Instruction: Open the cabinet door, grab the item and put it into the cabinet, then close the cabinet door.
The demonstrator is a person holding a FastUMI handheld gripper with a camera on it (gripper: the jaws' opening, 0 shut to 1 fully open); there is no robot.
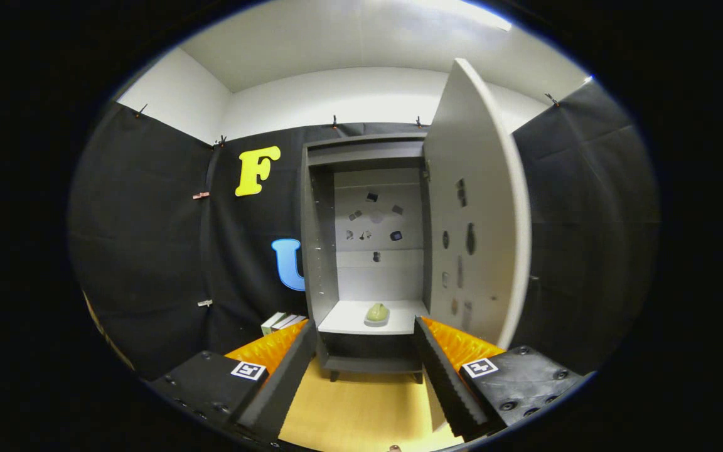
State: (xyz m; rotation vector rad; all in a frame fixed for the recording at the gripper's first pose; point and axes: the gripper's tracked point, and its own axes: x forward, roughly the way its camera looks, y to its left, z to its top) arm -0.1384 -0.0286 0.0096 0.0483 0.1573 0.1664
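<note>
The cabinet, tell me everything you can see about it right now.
The cabinet is a tall, narrow grey unit, apparently painted board, upright on short legs on the wooden floor against the black cloth wall. Its door is swung wide open to the right, small dark marks on its inner face. A pale shelf carries a small green item; the back panel shows scattered small dark marks. The gripper is open, apart from it, fingers framing its base.
</note>
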